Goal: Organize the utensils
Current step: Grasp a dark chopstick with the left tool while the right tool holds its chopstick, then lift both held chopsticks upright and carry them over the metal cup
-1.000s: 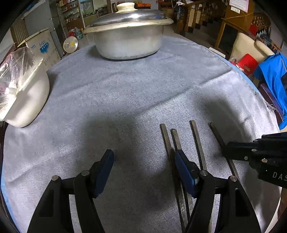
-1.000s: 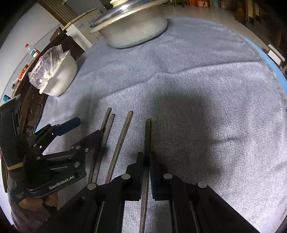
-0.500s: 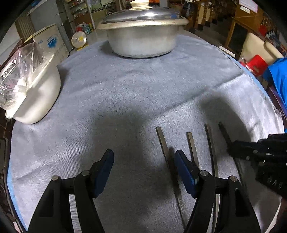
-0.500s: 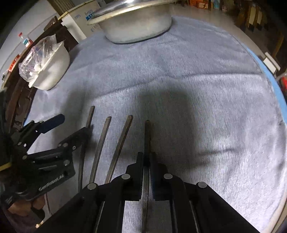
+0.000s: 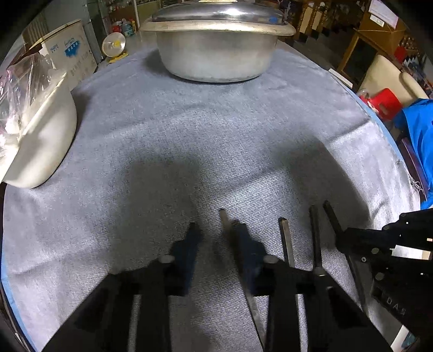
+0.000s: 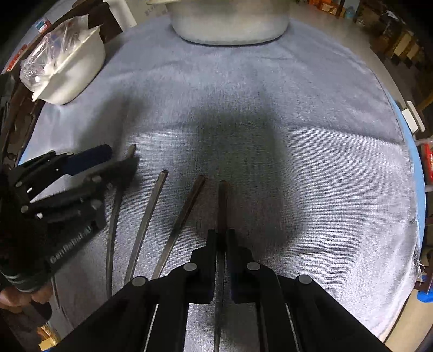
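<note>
Chopsticks (image 6: 147, 219): 4 on cloth (image 6: 297, 135); R tool (image 6: 222, 238) grips 1.

Dark metal chopsticks (image 6: 146, 219) lie on a grey-blue ribbed cloth (image 6: 297, 135); the pot (image 5: 216, 51) is dull silver, the bowl (image 5: 40, 146) white.

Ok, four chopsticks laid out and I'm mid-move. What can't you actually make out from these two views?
- Left gripper: blurred in the left wrist view; whether it touches the leftmost chopstick is unclear.
- Near ends of all the chopsticks: hidden under the gripper bodies or cut off by the bottom edge.
- Pot: its top is cropped in the right wrist view.
- White bowl: its contents are obscured by a plastic bag.
</note>
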`<control>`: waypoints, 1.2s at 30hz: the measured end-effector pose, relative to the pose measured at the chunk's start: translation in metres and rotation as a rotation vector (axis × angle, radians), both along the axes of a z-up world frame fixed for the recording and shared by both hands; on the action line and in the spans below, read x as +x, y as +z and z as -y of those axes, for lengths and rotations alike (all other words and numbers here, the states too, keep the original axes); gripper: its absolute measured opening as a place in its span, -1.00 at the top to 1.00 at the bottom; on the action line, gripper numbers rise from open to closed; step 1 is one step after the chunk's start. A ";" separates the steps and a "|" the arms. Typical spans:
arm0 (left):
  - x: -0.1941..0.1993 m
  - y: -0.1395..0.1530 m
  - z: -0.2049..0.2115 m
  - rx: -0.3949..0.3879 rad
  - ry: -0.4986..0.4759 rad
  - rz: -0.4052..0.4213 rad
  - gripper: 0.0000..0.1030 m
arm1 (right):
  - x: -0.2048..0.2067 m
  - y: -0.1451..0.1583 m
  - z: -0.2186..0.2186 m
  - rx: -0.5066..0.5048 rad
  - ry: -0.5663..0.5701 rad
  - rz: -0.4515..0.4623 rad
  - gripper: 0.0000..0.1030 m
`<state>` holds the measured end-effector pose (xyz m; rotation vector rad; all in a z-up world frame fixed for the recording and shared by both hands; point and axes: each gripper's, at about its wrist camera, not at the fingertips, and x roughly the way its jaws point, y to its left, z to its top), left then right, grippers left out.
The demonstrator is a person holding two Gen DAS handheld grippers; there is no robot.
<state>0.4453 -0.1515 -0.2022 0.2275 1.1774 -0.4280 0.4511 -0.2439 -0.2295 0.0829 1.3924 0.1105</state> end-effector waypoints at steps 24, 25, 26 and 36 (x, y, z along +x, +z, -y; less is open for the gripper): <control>-0.131 0.146 -0.173 -0.277 0.176 0.415 0.90 | -0.164 0.118 0.038 0.129 -0.060 0.514 0.87; -0.141 0.151 -0.182 -0.286 0.194 0.433 0.90 | -0.173 0.124 0.040 0.131 -0.067 0.535 0.87; -0.148 0.153 -0.189 -0.293 0.209 0.446 0.90 | -0.187 0.130 0.043 0.132 -0.076 0.562 0.87; -0.239 0.179 -0.241 -0.338 0.346 0.593 0.90 | -0.278 0.174 0.046 0.123 -0.133 0.771 0.87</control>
